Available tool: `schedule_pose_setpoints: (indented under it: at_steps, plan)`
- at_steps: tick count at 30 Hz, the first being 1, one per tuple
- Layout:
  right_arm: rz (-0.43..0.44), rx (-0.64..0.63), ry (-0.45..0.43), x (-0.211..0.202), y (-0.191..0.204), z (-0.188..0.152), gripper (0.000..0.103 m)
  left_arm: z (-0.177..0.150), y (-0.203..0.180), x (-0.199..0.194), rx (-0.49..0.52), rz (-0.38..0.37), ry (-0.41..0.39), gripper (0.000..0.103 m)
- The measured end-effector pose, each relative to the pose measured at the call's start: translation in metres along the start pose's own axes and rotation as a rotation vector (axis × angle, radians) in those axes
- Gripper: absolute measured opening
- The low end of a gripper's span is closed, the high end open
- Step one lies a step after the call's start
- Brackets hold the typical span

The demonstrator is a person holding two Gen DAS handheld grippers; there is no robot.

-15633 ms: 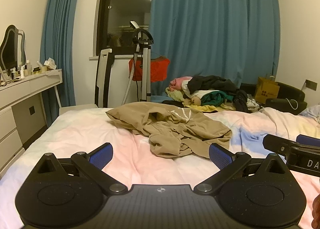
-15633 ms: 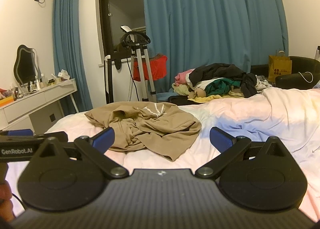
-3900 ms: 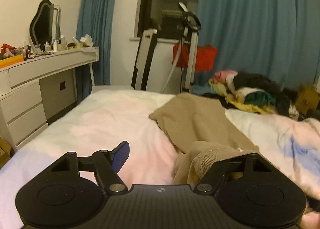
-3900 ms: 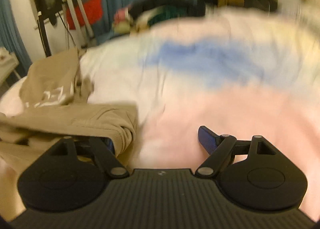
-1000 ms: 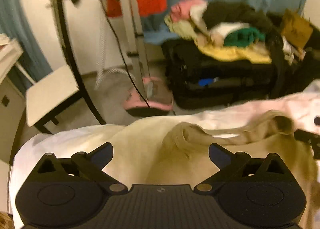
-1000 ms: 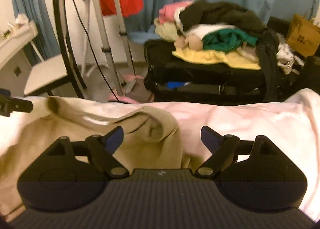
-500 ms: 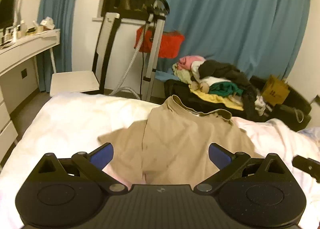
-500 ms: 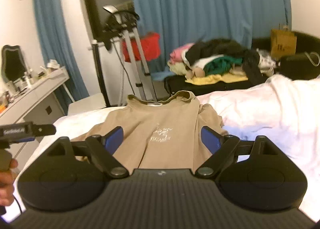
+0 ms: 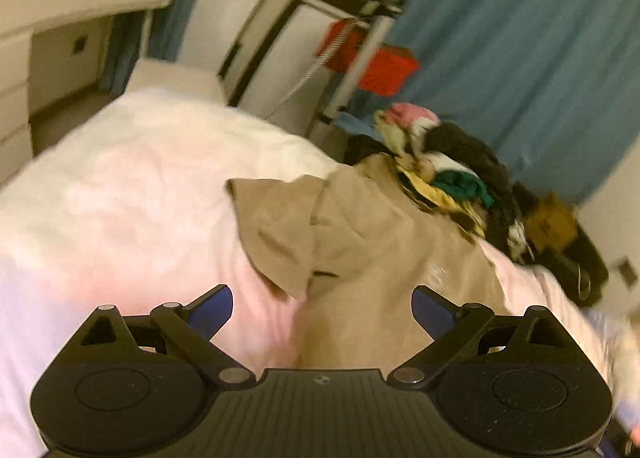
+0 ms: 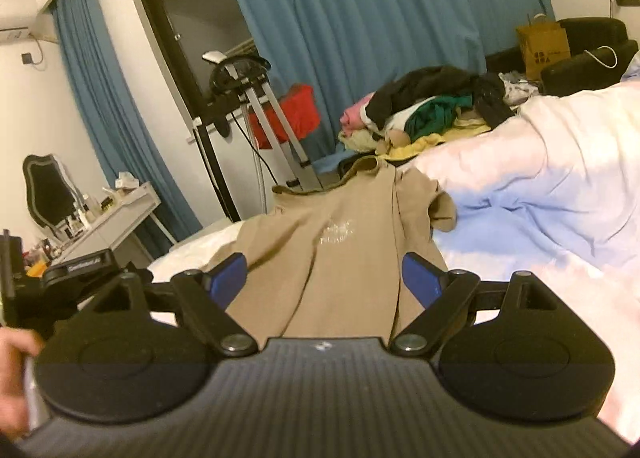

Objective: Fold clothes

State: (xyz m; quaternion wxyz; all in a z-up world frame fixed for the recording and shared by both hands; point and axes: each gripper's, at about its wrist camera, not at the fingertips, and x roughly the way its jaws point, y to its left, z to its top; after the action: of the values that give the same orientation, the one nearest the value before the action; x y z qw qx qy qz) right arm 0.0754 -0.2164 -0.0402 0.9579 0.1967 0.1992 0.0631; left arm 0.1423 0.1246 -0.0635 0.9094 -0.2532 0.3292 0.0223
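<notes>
A tan T-shirt [image 9: 360, 234] lies spread out on the bed [image 9: 120, 210], collar toward the far edge, its left sleeve flat on the sheet. My left gripper [image 9: 322, 308] hovers over the shirt's lower left part; its jaws are closing from wide, and no cloth is pinched between the blue pads. In the right wrist view the same T-shirt [image 10: 340, 242] shows a pale chest print. My right gripper [image 10: 324, 278] stands open above the shirt's lower part, holding nothing. The left gripper's body and a hand show at that view's left edge.
A rumpled white, pink and blue duvet [image 10: 552, 186] covers the bed's right side. Beyond the far edge sit a pile of clothes [image 10: 432, 106] and a garment steamer stand [image 10: 256, 114]. A white dresser [image 10: 112, 218] stands at the left, blue curtains behind.
Both grippers have pulled back from the bed's far edge toward the near side. The shirt, bunched at the collar a second ago, now lies spread flat. Both views have rolled.
</notes>
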Motion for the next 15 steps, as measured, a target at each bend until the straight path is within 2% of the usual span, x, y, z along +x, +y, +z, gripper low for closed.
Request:
schedule_pose_setpoints:
  at_steps: [3,7,11,13,15]
  plan:
    - [-0.025,-0.007,-0.013,0.012,-0.006,-0.004,0.086,0.007,0.021,0.031,-0.079,0.012,-0.003,0.089]
    - [-0.062,0.000,-0.026,0.032,-0.020,-0.012,0.086,0.022,0.041,0.072,-0.123,0.045,-0.027,0.083]
    - [-0.084,0.049,-0.004,0.057,-0.041,-0.015,0.086,0.040,0.057,0.111,-0.196,0.033,-0.061,0.078]
    - [-0.095,0.074,0.011,0.070,-0.050,-0.017,0.086,0.044,0.055,0.129,-0.178,0.035,-0.075,0.076]
    - [-0.105,0.089,0.023,0.080,-0.056,-0.019,0.086,0.049,0.052,0.147,-0.152,0.039,-0.089,0.067]
